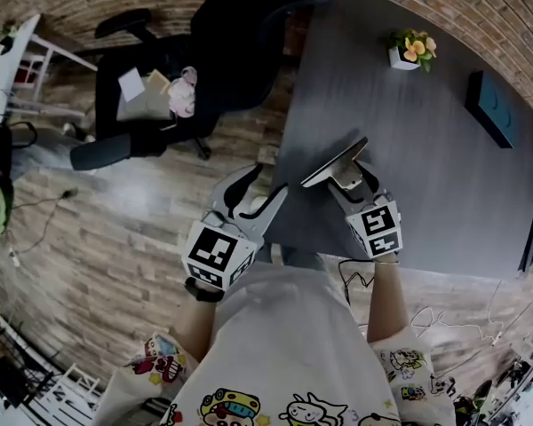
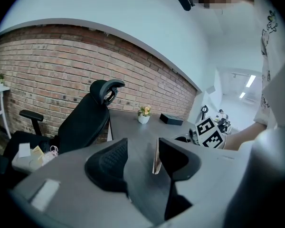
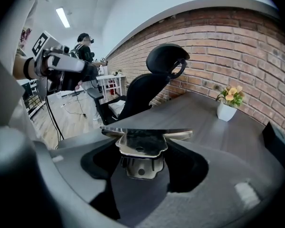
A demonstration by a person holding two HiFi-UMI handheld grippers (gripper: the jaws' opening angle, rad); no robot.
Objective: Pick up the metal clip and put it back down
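Note:
The metal clip (image 1: 336, 162), a shiny flat plate on a sprung base, hangs just above the dark grey table (image 1: 426, 176) near its left edge. My right gripper (image 1: 348, 177) is shut on it. In the right gripper view the clip (image 3: 142, 144) fills the gap between the jaws, its plate lying across the tips. My left gripper (image 1: 265, 185) stands open beside the table's left edge, apart from the clip. In the left gripper view its jaws (image 2: 142, 158) hold nothing; the clip's thin edge (image 2: 156, 156) shows beyond them, close to the right finger.
A small potted flower (image 1: 413, 50) and a flat dark box (image 1: 493, 105) sit at the table's far side. A black office chair (image 1: 222, 51) with small items on its seat stands to the left of the table on the wooden floor. A brick wall runs behind.

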